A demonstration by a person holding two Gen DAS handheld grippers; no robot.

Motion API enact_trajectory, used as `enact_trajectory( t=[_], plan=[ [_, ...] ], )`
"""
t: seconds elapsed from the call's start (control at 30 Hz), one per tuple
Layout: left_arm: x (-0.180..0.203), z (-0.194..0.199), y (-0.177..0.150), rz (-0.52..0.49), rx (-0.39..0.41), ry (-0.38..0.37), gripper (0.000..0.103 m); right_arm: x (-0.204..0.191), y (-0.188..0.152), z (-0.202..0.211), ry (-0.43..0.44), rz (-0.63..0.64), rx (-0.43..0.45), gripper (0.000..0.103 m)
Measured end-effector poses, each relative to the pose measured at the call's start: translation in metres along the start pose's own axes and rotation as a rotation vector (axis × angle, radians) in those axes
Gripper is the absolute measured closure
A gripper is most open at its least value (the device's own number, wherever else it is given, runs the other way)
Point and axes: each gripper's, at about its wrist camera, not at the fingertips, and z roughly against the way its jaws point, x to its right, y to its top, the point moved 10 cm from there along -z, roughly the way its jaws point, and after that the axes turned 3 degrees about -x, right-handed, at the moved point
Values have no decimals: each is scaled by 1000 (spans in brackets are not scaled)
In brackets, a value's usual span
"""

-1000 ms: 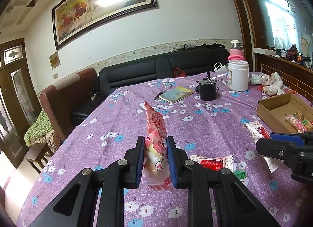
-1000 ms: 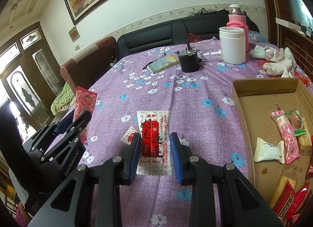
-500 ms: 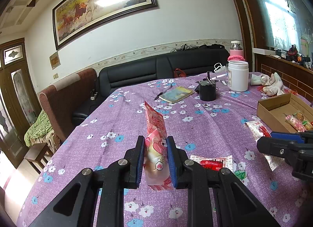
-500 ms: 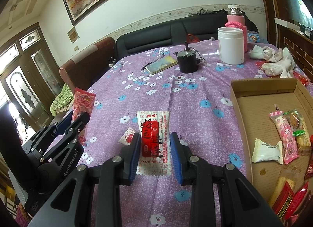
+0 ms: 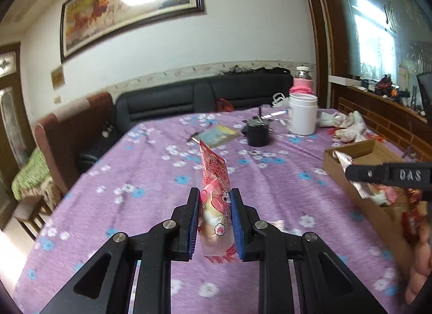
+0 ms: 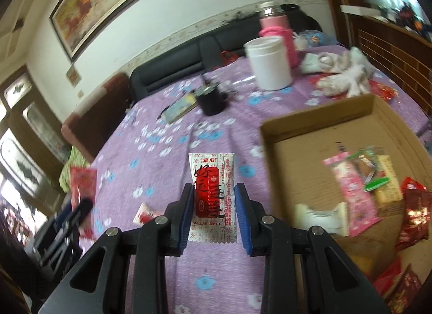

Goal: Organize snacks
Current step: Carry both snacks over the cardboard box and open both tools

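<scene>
My left fingers pinch a pink snack packet by its lower half, and it stands up tall above the purple flowery tabletop. My right fingers pinch a white and red snack packet from both sides, and it hangs just beside the near corner of the cardboard box, not over it yet. The box sits on my right and already has many snacks in it, like a long pink one and a shiny red bag. I think the next job is to carry both packets to the box. Things could go wrong here. The packets are thin and slippery, so one might slide out if I shake my hand. The white packet could bump the box wall if I stay too low, and then it would fold or drop on the tabletop. My two hands are close together near the box, so they could bump each other. A small red and white packet lies on the tabletop below, still waiting.
</scene>
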Motion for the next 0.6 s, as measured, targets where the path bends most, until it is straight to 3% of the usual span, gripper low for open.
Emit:
enact_trajectory(
  t=[0.13,0.23,0.43,0.6],
  plan=[
    [24,10,2,-12,-27,-59,80,27,15,23,-4,-65,37,74],
    [54,19,7,-31,-42,-119,81,48,17,37,7,-82,17,74],
    [140,35,10,-15,-102,-344,81,103,12,69,-84,-128,38,73],
    [216,27,-6,-21,-224,-501,81,145,-1,65,-114,-254,8,73]
  ],
)
